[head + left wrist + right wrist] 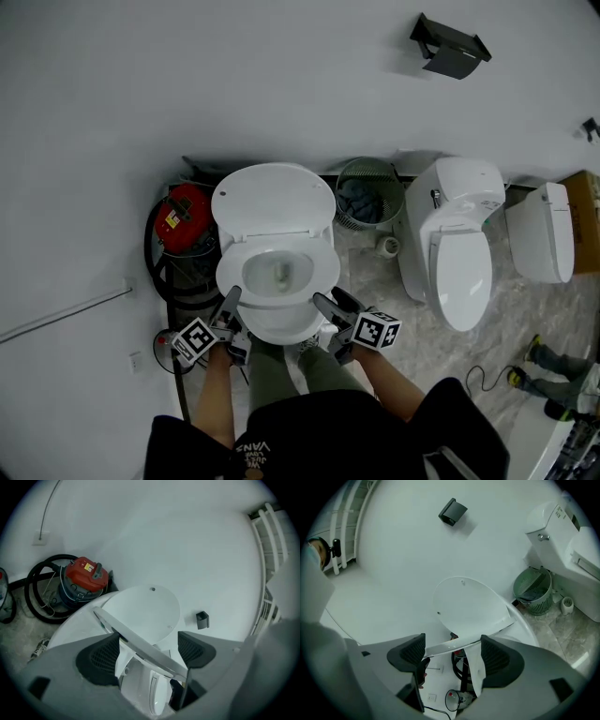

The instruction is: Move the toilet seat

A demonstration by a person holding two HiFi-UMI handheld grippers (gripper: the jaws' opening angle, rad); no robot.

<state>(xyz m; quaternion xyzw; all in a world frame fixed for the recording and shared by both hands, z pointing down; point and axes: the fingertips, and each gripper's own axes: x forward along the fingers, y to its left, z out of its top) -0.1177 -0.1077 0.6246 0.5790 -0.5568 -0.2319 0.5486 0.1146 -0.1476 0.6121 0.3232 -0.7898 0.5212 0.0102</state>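
Against a white wall [187,75], the toilet seat [232,278] is seen over the bowl [281,272], its front rim straddled by the left claw [229,305] and right claw [330,307], both spread open; closing and lifting seems called for next

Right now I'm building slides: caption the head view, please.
Left gripper and right gripper, jaws open, straddle the toilet seat; lid raised.
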